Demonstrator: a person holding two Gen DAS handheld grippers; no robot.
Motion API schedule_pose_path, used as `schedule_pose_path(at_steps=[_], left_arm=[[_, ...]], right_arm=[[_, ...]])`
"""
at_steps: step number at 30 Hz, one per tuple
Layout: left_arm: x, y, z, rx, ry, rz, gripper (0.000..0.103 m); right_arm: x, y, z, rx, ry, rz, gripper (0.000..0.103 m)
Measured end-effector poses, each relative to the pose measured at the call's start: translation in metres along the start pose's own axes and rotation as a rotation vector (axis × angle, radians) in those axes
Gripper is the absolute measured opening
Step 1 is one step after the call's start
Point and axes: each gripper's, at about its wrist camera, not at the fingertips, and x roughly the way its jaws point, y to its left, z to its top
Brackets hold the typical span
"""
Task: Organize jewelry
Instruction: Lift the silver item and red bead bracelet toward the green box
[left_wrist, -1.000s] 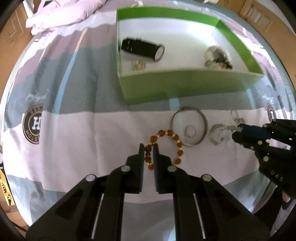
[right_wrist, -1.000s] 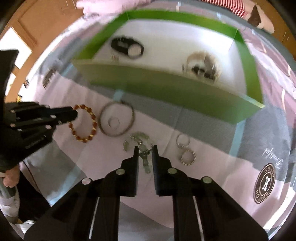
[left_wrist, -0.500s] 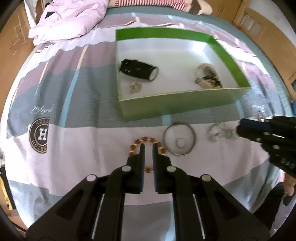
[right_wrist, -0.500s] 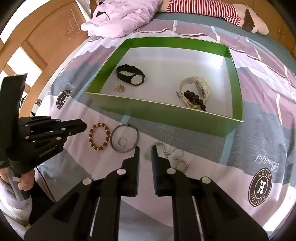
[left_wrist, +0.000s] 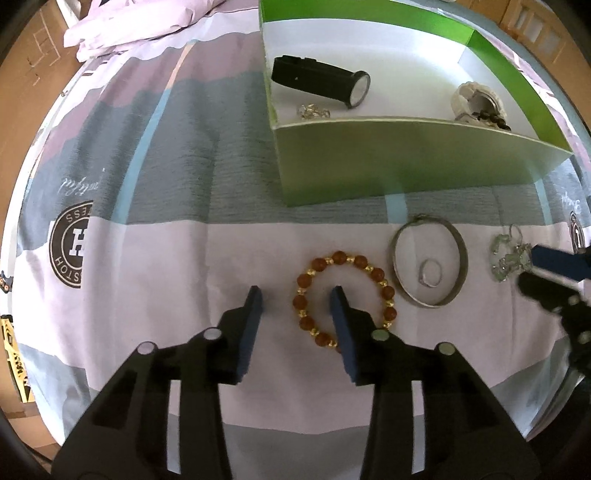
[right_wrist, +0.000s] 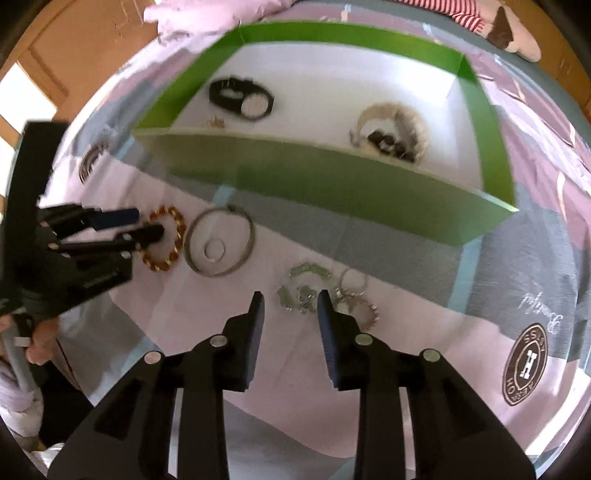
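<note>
Two hand-held grippers over loose jewelry on a patterned bedspread (left_wrist: 155, 266), in front of a green box (left_wrist: 406, 158).

The left gripper (left_wrist: 295, 295) is spread wide and holds nothing; one finger stands inside the ring of the amber bead bracelet (left_wrist: 345, 297), the other outside it, so the near-left arc of beads lies between them. To the right lies a silver bangle (left_wrist: 430, 260) with a small ring (left_wrist: 429, 273) inside its loop. The right gripper (right_wrist: 288, 299) is likewise open and empty, its fingers flanking a tangled pale-green chain (right_wrist: 303, 286); two metal rings (right_wrist: 356, 295) lie just beside it on the right. Inside the box rest a black watch (left_wrist: 321, 79), a small silver trinket (left_wrist: 312, 110) near the front wall, and a white watch (left_wrist: 478, 99) with dark beads (left_wrist: 491, 118) against it.
</note>
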Motion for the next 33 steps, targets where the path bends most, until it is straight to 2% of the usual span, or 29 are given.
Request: schedule_pose_path(at_steps=[2,4,5,6,7,10,20,26,33], left_arm=[[0.0,-0.003,0.0,0.008,-0.003,-0.014,0.025],[-0.001,-0.007,-0.002,0.014,-0.005,-0.013,0.01],[-0.001,-0.008,-0.003,0.016,-0.006,-0.013,0.009],[-0.002,-0.008,-0.003,0.015,-0.007,-0.015,0.007],[-0.003,-0.008,-0.003,0.009,-0.009,-0.022,0.007],[-0.01,-0.003,-0.002,-0.008,-0.022,-0.048,0.007],[-0.068,0.001,0.001,-0.002,-0.156,-0.11,0.007],[-0.108,-0.014,0.016,0.008,-0.249,-0.134,0.007],[-0.142,-0.027,0.045,0.03,-0.333,-0.108,0.007]], right_arm=[[0.012,0.005,-0.002,-0.027,0.011,-0.059,0.03],[0.02,0.008,-0.003,-0.05,0.016,-0.111,0.03],[0.023,0.009,-0.004,-0.059,0.008,-0.125,0.024],[0.023,0.01,-0.004,-0.061,0.008,-0.116,0.014],[0.021,0.01,-0.004,-0.054,0.017,-0.072,0.006],[0.013,0.008,-0.004,-0.04,0.0,-0.025,0.006],[-0.065,-0.01,0.002,0.008,-0.201,0.088,0.006],[-0.103,-0.013,0.017,0.018,-0.296,0.086,0.006],[-0.139,-0.023,0.035,0.052,-0.398,0.052,0.006]])
